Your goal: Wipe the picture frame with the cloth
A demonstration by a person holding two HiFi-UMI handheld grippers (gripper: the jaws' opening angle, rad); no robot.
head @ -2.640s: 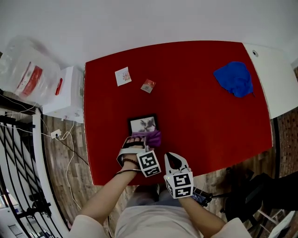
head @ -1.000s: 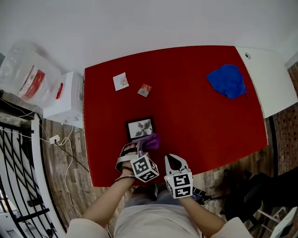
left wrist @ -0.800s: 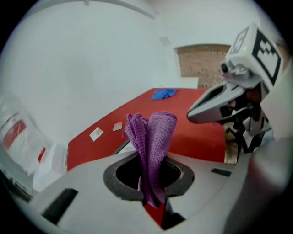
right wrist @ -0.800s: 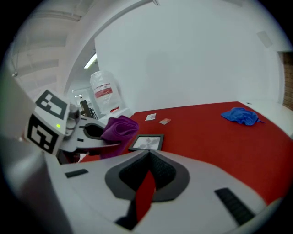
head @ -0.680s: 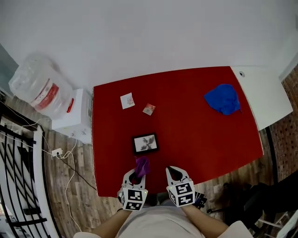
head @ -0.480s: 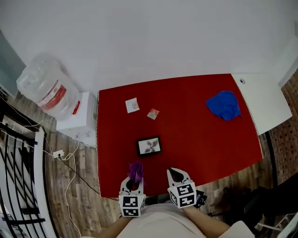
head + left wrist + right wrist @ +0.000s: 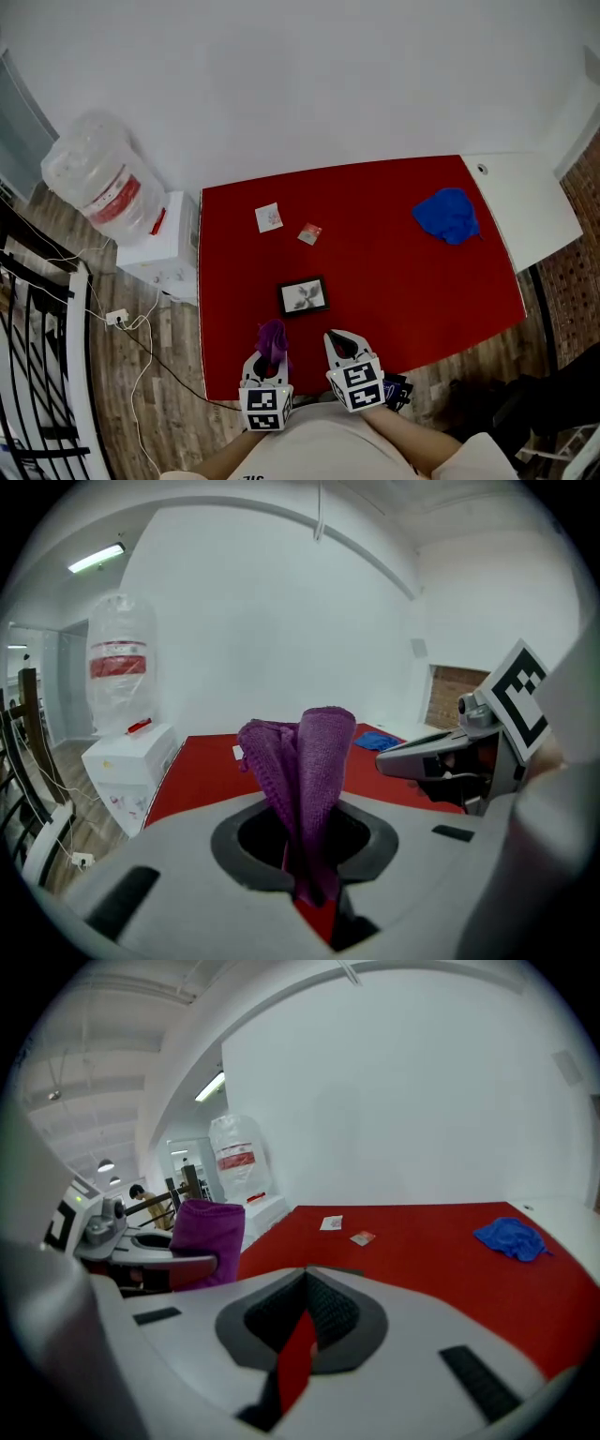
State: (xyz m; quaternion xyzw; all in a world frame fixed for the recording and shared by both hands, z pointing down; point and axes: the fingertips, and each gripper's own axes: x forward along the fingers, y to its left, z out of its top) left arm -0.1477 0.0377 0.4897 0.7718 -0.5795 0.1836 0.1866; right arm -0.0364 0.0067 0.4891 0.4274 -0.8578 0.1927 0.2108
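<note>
Ahead-right of my left gripper (image 7: 268, 358), gripping purple fuzzy cloth (image 7: 272, 337): small black picture frame (image 7: 304, 296).
Long axis sideways; right gripper (image 7: 341, 343) closed, empty.

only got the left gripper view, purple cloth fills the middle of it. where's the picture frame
observer: the picture frame lies flat on the red table, ahead of the left gripper and a little to its right. The purple cloth is not touching it.
operator: and the right gripper, holding anything
observer: no. In its own view the right gripper has its jaws together with nothing between them.
</note>
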